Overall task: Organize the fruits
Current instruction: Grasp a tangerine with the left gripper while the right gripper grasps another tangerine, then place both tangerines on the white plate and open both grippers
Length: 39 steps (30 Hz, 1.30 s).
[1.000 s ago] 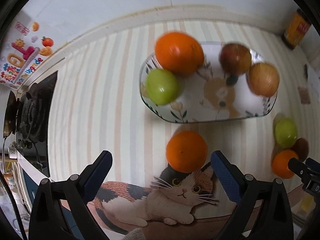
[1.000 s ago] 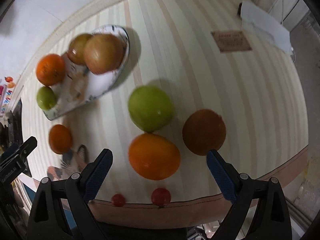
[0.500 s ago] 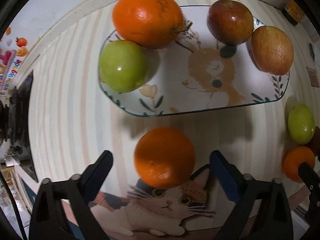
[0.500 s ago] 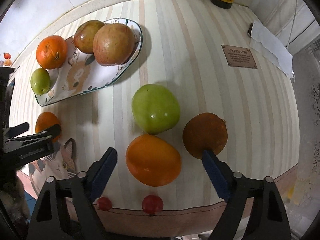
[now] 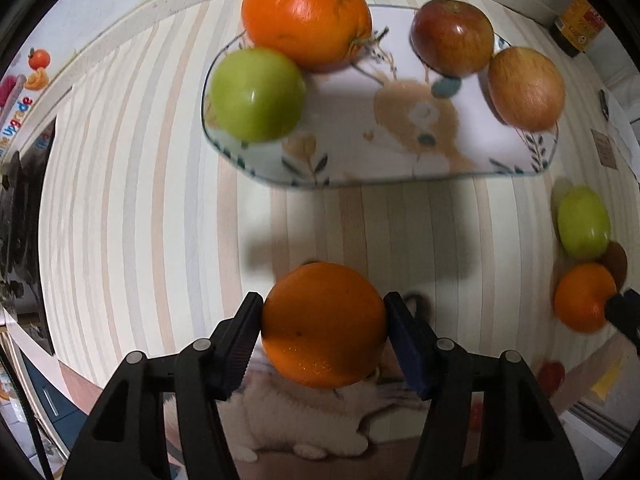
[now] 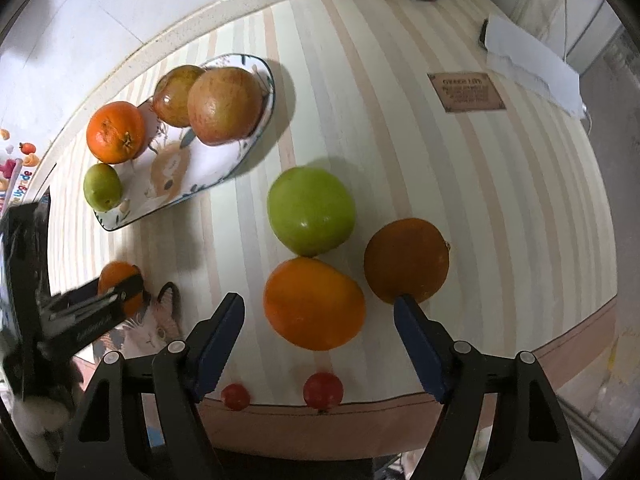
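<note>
Two grips, both closing. Pinched the small orange (image 5: 324, 326), just in front of the plate (image 5: 400, 172), in the left tool (image 5: 323, 302). Closed the right tool (image 6: 318, 300), wide, around a larger orange (image 6: 314, 304) farther from the plate, without touching. Risked squirting round fruit away if squeezed off-centre.

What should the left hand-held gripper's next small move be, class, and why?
Probably finish closing, then lift. The left hand-held gripper has its jaws closing, and both pads already seem to meet the sides of the orange on the striped mat. The plate ahead has bare room in its middle for it.
</note>
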Each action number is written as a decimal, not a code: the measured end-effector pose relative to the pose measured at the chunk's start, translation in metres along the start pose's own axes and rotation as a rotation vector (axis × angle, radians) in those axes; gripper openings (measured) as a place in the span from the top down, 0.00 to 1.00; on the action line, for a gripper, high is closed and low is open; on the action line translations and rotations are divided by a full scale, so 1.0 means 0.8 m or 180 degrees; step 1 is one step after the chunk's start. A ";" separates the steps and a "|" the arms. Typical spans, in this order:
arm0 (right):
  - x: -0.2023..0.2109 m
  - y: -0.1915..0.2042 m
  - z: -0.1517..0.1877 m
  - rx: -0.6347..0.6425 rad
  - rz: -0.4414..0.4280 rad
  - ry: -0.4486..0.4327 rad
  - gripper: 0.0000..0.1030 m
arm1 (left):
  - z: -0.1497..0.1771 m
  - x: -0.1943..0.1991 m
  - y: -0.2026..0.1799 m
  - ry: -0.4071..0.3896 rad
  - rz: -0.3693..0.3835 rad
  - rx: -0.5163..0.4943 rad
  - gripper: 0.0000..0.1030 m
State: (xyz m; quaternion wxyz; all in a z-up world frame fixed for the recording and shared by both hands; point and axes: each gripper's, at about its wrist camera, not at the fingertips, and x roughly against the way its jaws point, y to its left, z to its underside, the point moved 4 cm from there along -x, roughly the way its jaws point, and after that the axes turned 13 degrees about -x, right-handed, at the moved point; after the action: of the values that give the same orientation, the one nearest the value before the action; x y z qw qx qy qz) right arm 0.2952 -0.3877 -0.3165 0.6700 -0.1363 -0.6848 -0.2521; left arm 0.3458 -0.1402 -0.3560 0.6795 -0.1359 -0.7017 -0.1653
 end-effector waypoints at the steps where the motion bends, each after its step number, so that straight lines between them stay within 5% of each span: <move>1: -0.004 -0.003 0.000 -0.0024 0.0000 0.0025 0.23 | 0.005 0.001 0.000 0.0006 0.0013 0.0007 0.42; 4: -0.026 -0.003 0.000 -0.0074 -0.0052 0.0129 0.23 | 0.012 -0.002 0.001 0.0040 0.0033 0.0031 0.42; 6: -0.040 -0.002 0.001 -0.0072 -0.0080 0.0191 0.34 | 0.012 -0.004 0.003 0.0040 0.0049 0.0061 0.42; 23: -0.065 0.069 0.049 0.0428 -0.0363 0.0401 0.34 | 0.014 0.014 -0.001 -0.0040 0.0171 0.0048 0.42; 33: -0.016 0.117 0.012 0.0505 -0.0693 -0.0011 0.34 | -0.082 0.098 0.024 -0.0386 0.0486 0.0105 0.42; 39: -0.025 0.159 -0.036 0.0553 -0.0745 -0.0231 0.34 | -0.147 0.077 0.028 -0.0201 0.0516 0.0045 0.42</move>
State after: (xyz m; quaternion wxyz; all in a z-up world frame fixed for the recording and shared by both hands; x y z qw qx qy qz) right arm 0.3880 -0.2934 -0.3161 0.6200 -0.0062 -0.7391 -0.2632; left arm 0.4598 -0.1708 -0.2906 0.6692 -0.1926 -0.7106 -0.1004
